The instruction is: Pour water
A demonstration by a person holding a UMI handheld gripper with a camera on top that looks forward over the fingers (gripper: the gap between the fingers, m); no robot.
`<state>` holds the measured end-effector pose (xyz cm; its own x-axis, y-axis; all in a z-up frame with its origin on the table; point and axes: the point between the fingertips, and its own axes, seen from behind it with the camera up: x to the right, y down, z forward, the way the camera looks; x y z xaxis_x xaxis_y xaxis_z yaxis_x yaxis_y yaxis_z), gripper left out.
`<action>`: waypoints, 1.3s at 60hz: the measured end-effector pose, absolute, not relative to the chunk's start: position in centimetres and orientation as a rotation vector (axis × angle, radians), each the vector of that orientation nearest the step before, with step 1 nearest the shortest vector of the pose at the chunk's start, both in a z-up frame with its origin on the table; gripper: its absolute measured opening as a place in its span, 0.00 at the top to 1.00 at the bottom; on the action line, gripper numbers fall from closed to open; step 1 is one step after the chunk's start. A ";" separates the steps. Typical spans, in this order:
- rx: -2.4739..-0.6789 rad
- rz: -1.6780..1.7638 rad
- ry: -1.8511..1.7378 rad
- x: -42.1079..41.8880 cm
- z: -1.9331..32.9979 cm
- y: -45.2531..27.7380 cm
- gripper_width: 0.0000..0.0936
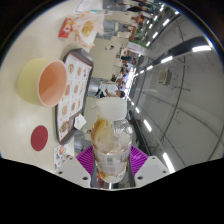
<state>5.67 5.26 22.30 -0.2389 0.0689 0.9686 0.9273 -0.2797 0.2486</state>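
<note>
My gripper [111, 165] is shut on a clear plastic bottle [111, 145] with a label and some liquid in it. Both purple pads [88, 158] press on its sides. The view is tilted, so the bottle is lifted and turned away from the table. An orange cup [45, 81] with a pale inside stands on the white table [30, 110], to the left of and beyond the bottle. The bottle's mouth points ahead, to the right of the cup.
A dark tray [75, 92] with a printed paper sheet lies next to the cup. A red round cap or coaster [39, 138] lies on the table near the fingers. A food packet [82, 32] lies farther off. People and ceiling lights show beyond.
</note>
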 end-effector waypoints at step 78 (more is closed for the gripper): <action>-2.044 0.116 -0.263 7.9 6.8 6.9 0.53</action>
<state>7.89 6.89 6.78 0.9713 0.2359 0.0301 0.1365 -0.4494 -0.8828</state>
